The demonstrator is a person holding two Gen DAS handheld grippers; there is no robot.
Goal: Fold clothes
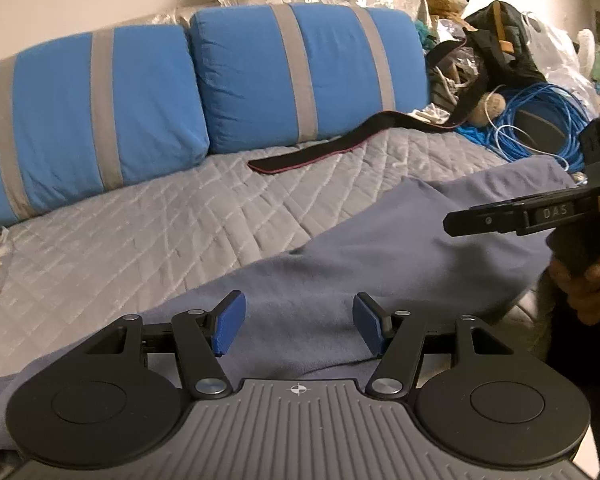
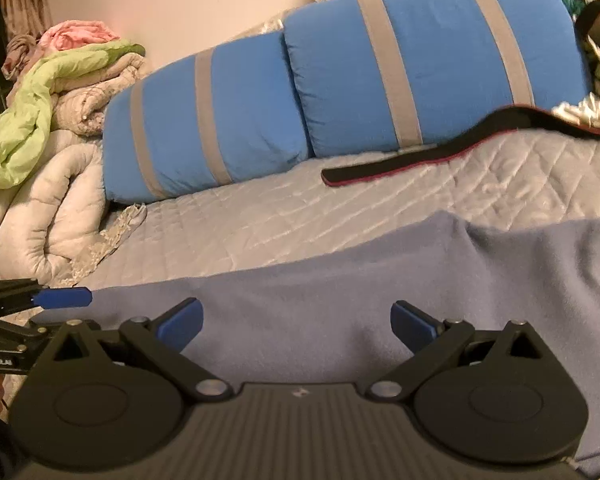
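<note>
Blue-grey garment (image 1: 380,248) (near edge cut off); right gripper (image 2: 296,326) agape above

My left gripper (image 1: 299,326) hangs open over the blue cloth (image 1: 380,248) on the quilt (image 1: 140,232); right gripper (image 1: 500,218) alongside.

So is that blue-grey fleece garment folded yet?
Partly: the blue-grey fleece garment lies mostly spread, one ridge doubled up near its far edge.
</note>
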